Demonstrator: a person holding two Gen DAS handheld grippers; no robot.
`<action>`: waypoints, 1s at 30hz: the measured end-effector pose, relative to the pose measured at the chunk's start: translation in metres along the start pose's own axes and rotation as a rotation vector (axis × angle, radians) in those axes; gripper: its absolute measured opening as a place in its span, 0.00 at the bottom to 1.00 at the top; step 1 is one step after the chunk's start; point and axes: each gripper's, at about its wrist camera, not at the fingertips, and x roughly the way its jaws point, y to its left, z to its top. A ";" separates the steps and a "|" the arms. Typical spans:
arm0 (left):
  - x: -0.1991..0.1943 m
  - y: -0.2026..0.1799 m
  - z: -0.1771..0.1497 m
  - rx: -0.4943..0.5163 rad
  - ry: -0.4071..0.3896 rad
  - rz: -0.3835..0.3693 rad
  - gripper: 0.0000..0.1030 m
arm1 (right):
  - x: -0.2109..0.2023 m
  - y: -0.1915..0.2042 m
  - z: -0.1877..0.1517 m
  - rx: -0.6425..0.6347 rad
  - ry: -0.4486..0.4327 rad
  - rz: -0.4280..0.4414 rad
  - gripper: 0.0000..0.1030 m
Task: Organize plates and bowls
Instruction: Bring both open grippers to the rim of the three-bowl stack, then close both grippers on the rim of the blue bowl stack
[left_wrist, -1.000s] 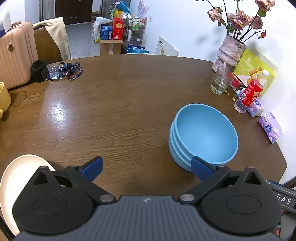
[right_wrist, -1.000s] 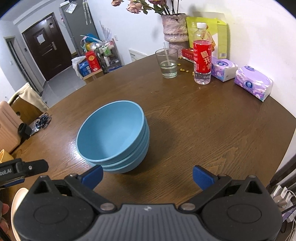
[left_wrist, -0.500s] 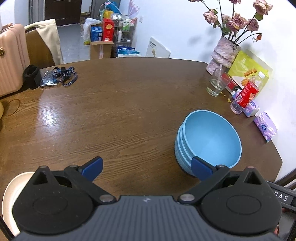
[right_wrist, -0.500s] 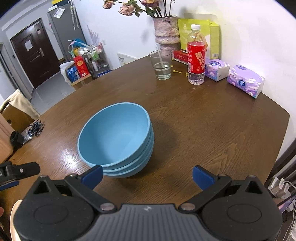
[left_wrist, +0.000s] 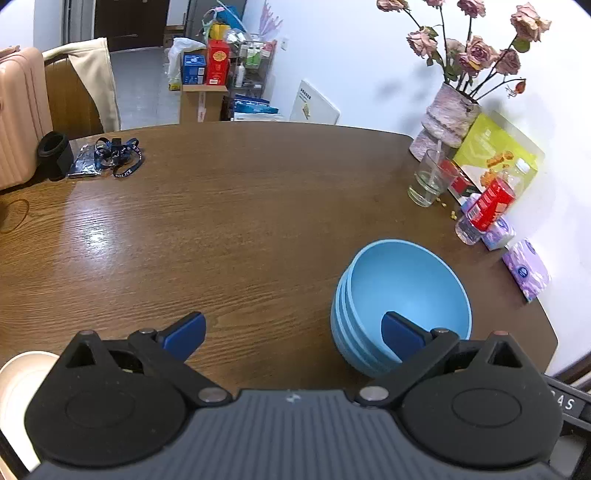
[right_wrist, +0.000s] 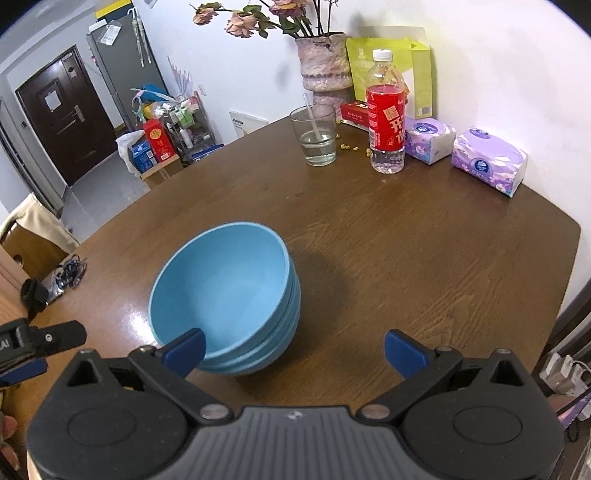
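stack of nested blue plastic bowls (right_wrist: 229, 295) on brown wooden surface (right_wrist: 406, 258): left tool (left_wrist: 291, 328) and right tool (right_wrist: 293, 349) both open, empty. risk: off-centre rim pinch tips stack.

White lettering "POLICE" stands on the dark blue fabric lanyard (left_wrist: 123, 158). The red label of the clear plastic bottle (right_wrist: 386, 123) bears large white Chinese characters, including "开". Remaining print is too small to read.
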 end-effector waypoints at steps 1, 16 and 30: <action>0.002 -0.002 0.001 -0.001 0.000 0.004 1.00 | 0.002 -0.001 0.002 0.004 0.002 0.004 1.00; 0.033 -0.034 0.025 -0.001 0.029 0.012 1.00 | 0.032 -0.008 0.036 0.006 0.029 0.041 1.00; 0.088 -0.050 0.031 -0.009 0.128 0.027 0.89 | 0.080 -0.007 0.051 -0.011 0.114 0.056 0.94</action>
